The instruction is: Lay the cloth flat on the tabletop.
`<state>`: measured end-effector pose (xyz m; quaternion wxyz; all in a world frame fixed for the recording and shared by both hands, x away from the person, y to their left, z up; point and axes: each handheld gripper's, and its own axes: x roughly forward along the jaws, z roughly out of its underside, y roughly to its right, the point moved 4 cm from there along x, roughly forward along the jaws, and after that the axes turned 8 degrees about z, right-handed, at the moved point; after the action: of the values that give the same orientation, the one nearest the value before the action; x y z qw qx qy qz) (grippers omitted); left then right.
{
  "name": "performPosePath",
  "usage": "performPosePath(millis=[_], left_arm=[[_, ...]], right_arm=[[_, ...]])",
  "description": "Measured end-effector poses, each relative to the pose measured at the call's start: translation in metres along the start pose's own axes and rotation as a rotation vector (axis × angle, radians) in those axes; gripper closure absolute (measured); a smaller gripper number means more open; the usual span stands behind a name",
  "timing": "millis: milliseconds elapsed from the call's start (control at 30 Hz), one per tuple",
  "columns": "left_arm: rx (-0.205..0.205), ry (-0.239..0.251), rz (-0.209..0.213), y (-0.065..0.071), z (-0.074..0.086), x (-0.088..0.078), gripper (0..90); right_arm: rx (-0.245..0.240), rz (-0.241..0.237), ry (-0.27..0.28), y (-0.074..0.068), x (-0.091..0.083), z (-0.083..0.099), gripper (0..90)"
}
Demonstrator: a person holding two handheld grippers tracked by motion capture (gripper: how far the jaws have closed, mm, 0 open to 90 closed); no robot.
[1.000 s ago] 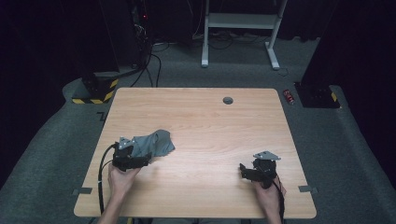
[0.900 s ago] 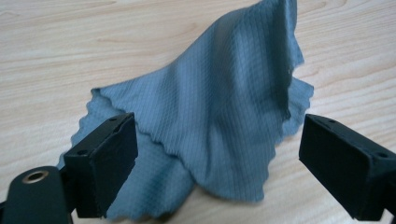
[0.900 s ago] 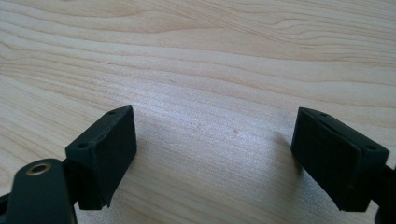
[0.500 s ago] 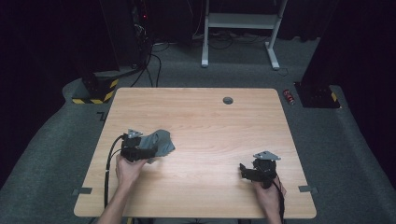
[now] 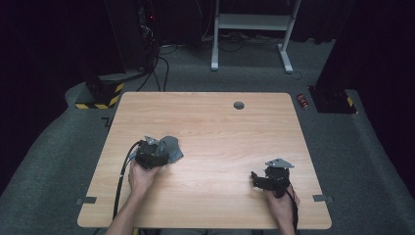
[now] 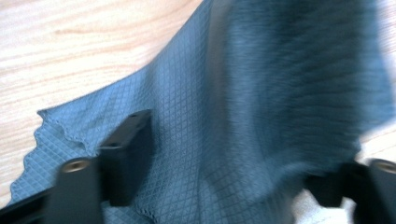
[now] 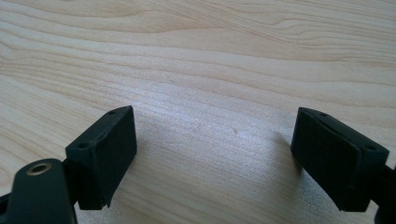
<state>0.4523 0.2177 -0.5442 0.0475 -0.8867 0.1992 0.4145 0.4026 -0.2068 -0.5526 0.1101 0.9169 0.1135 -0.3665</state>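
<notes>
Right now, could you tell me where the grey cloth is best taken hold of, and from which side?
Probably at the raised fold of the grey cloth, where it bunches up off the table rather than lying flat. Come in from the person's side, as the left hand-held gripper does: its jaws have just been closing with the fold between them, not yet pinching. The flat scalloped edge offers little to pinch.

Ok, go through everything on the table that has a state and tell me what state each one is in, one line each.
Grey cloth: crumpled, bunched up on the wooden table, lying between the left tool's jaws.
Left tool: jaws wide apart but have just been closing around the cloth, not yet pinching it.
Right tool: jaws open, nothing between them, low over bare wood.
</notes>
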Motion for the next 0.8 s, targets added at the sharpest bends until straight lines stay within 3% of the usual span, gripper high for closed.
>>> performPosePath(millis=[133, 167, 233, 400, 567, 700, 800], left_arm=[[-0.004, 0.000, -0.011, -0.002, -0.001, -0.001, 39.8], [0.002, -0.001, -0.004, -0.003, -0.001, -0.003, 48.9], [0.018, -0.012, -0.004, -0.005, -0.002, -0.004, 57.3], [0.009, -0.012, 0.028, -0.008, -0.003, -0.005, 74.3], [0.005, -0.001, 0.054, -0.007, -0.003, -0.005, 83.9], [0.005, 0.012, 0.063, -0.006, -0.004, -0.006, 85.5], [-0.006, 0.043, 0.102, -0.001, -0.007, -0.010, 86.1]], right_arm=[[-0.001, 0.000, 0.001, 0.000, 0.000, 0.000, 14.0], [-0.001, 0.000, 0.001, 0.000, 0.000, 0.000, 14.0], [-0.001, 0.000, 0.001, 0.000, 0.000, 0.000, 14.1], [0.001, 0.000, 0.001, 0.000, 0.000, 0.000, 14.1], [0.004, 0.000, -0.001, -0.001, 0.000, 0.000, 14.2], [0.008, 0.001, -0.002, -0.001, 0.000, 0.000, 14.2], [0.010, 0.002, -0.002, -0.001, -0.001, 0.000, 14.2]])
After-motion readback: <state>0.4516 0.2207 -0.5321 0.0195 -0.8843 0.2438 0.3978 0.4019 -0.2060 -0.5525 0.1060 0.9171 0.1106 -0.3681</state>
